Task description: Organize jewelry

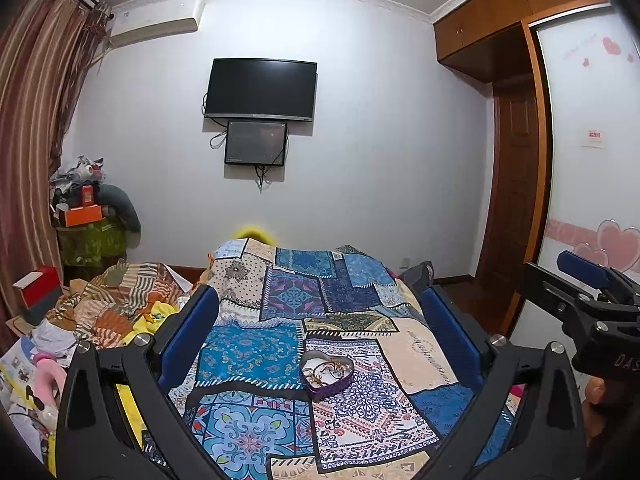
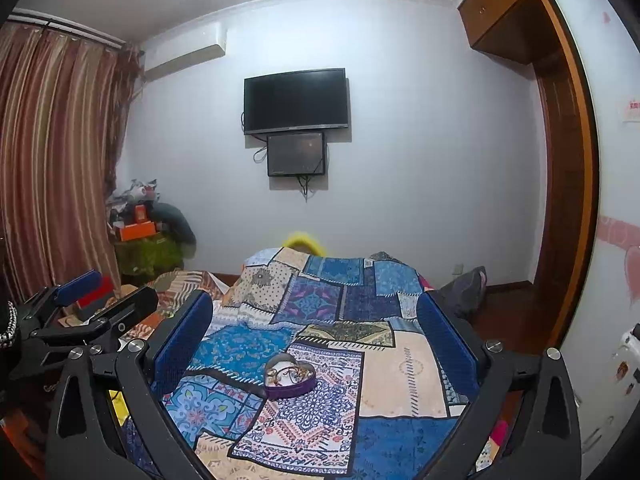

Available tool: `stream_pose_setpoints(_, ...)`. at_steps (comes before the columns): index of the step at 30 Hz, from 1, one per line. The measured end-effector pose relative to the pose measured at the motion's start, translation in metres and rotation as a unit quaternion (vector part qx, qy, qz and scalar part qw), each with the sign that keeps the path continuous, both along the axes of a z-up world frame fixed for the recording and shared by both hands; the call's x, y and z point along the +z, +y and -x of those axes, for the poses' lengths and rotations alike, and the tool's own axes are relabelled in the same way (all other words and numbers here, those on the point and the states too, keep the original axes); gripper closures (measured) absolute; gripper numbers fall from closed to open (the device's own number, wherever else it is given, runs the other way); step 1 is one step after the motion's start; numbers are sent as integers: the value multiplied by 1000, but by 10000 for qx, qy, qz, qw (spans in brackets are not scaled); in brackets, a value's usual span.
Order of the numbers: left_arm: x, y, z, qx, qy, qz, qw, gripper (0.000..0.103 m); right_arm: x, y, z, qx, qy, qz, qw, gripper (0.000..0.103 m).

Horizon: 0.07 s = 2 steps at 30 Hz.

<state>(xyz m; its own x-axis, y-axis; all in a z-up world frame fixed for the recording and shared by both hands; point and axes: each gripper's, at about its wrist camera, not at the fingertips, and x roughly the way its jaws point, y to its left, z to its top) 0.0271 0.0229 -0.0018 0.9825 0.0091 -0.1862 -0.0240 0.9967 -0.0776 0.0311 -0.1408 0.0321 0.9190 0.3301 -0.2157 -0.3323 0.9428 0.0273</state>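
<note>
A purple heart-shaped tin [image 1: 326, 374] lies open on the patchwork cloth [image 1: 248, 360] with gold chains and rings tangled inside; it also shows in the right wrist view [image 2: 290, 376]. My left gripper [image 1: 320, 312] is open and empty, held above and behind the tin. My right gripper [image 2: 314, 314] is open and empty too, with the tin low between its fingers. The right gripper shows at the right edge of the left view [image 1: 588, 292]; the left gripper shows at the left edge of the right view [image 2: 92, 300].
The cloth covers a raised surface [image 2: 400, 380]. A pile of clothes and fabric [image 1: 108, 312] lies to the left. A stand stacked with boxes [image 1: 88, 216] is by the curtain. A TV [image 1: 260, 90] hangs on the far wall; a wardrobe [image 1: 516, 200] stands right.
</note>
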Motion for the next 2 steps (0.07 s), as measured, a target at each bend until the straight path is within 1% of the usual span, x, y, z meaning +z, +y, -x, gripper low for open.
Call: stream_pose_setpoints(2, -2, 1, -2, 3, 34, -8, 10000, 1, -2, 2, -2, 6, 31, 5, 10000, 2)
